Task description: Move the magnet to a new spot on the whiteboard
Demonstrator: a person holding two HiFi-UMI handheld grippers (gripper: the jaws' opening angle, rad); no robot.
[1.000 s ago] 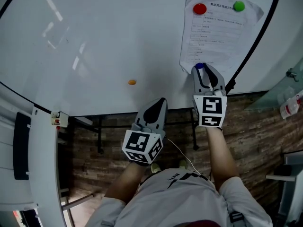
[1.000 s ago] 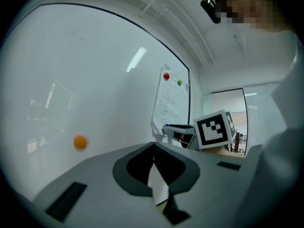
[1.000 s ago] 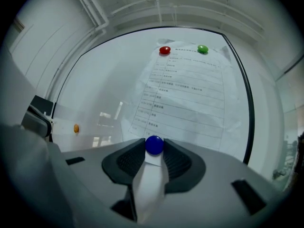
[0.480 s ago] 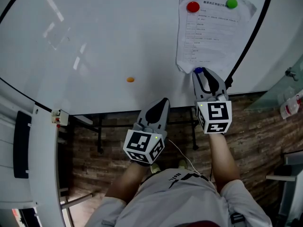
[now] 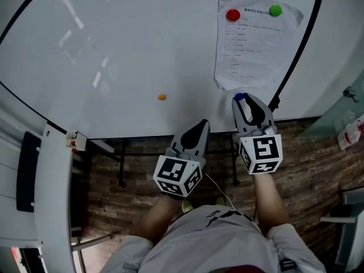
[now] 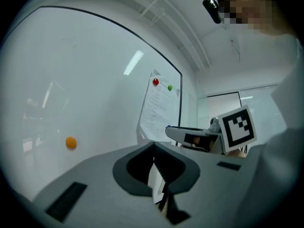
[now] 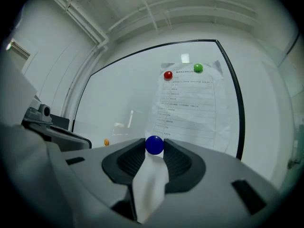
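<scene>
A small blue magnet [image 5: 239, 96] sits between the tips of my right gripper [image 5: 242, 99], which is shut on it just below the lower left corner of a printed paper sheet [image 5: 253, 44] on the whiteboard [image 5: 142, 50]. In the right gripper view the blue magnet [image 7: 154, 145] is pinched at the tip of the right gripper [image 7: 154, 149], with the sheet [image 7: 190, 108] beyond. Whether it touches the board I cannot tell. My left gripper [image 5: 202, 124] is shut and holds nothing, below the board's lower edge. It appears as the left gripper [image 6: 153, 156] in its own view.
A red magnet [image 5: 232, 15] and a green magnet [image 5: 276, 10] pin the sheet's top. A small orange magnet [image 5: 162, 97] sits alone on the board, left of the grippers. The board's black frame [image 5: 296, 56] runs along the sheet's right side. A glass panel [image 5: 341, 112] stands at the right.
The right gripper has drawn back with the blue magnet, from over the sheet's lower corner to just below the sheet. The left gripper has drifted a little right.
</scene>
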